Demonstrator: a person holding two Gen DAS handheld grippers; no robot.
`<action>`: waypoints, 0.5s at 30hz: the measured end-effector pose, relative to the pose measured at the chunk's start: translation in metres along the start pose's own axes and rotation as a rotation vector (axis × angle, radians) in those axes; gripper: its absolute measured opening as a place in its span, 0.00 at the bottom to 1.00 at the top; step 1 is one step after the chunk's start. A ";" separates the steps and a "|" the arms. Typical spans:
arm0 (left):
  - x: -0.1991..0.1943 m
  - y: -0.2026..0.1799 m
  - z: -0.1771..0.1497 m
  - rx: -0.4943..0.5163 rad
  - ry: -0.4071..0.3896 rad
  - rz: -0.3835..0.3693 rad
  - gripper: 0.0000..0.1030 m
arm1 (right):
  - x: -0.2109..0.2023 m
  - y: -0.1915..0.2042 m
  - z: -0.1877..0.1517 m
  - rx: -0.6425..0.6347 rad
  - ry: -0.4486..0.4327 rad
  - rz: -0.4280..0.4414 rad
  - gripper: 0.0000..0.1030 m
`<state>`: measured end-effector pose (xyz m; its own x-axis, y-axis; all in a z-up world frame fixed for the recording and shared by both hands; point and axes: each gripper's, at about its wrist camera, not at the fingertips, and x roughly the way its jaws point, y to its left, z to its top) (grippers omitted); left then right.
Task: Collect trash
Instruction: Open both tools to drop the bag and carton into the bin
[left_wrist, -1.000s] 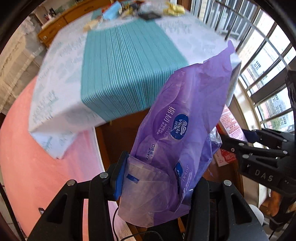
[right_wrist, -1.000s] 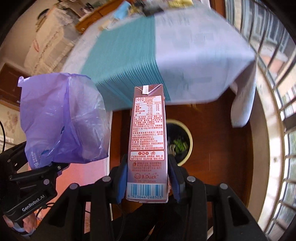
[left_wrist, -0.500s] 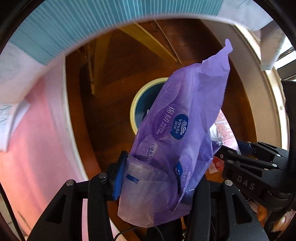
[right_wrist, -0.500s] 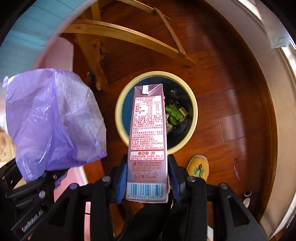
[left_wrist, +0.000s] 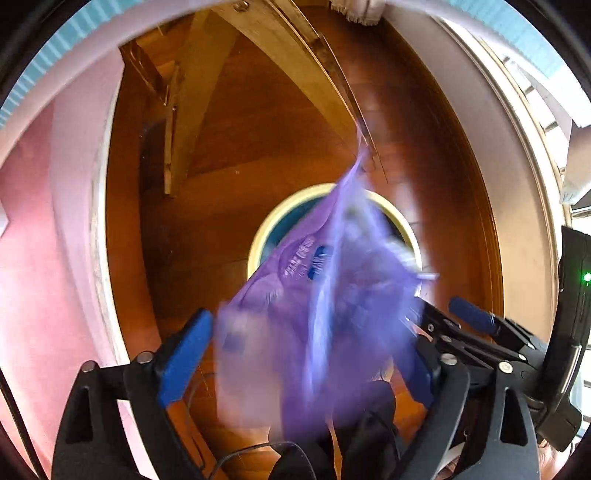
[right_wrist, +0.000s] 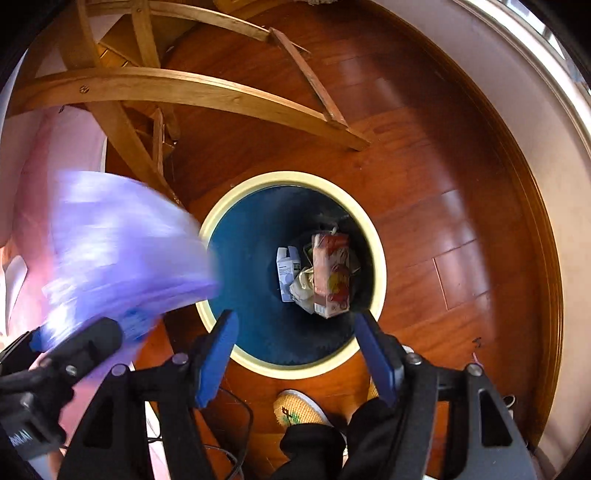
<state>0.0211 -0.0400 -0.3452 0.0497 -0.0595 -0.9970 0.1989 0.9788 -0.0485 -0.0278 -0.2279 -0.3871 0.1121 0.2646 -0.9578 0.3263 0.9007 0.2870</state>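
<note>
My left gripper (left_wrist: 303, 365) points straight down over a cream-rimmed blue bin (left_wrist: 258, 240). Its jaws are opening, and a blurred purple plastic bag (left_wrist: 325, 314) is slipping between them, clear of the blue pads (left_wrist: 184, 358). In the right wrist view the same bag (right_wrist: 122, 243) is a purple blur at the left. My right gripper (right_wrist: 295, 360) hangs above the bin (right_wrist: 376, 251), its jaws opening with nothing between them. The pink drink carton (right_wrist: 330, 273) lies inside the bin on other rubbish, beside a white box (right_wrist: 286, 269).
The bin stands on a dark wooden floor (right_wrist: 443, 184). Curved wooden chair legs (right_wrist: 184, 88) cross behind it. A person's slippered foot (right_wrist: 295, 410) is just in front of the bin. A pink wall (left_wrist: 37, 258) runs along the left.
Both grippers dropped from table height to just above the bin. The right jaws opened and the carton fell into the bin. The left jaws opened and the purple bag came loose.
</note>
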 end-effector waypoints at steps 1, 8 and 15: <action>-0.002 0.001 0.000 0.003 -0.003 0.007 0.89 | -0.001 -0.001 0.000 0.008 0.003 -0.003 0.64; -0.014 0.004 -0.002 0.011 -0.004 0.029 0.89 | -0.008 0.000 0.003 0.011 0.006 0.005 0.64; -0.040 0.016 0.000 -0.014 -0.023 0.018 0.89 | -0.030 0.003 0.005 0.034 -0.011 0.032 0.64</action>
<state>0.0221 -0.0216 -0.3058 0.0753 -0.0461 -0.9961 0.1840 0.9824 -0.0315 -0.0257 -0.2353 -0.3571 0.1335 0.2889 -0.9480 0.3540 0.8796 0.3178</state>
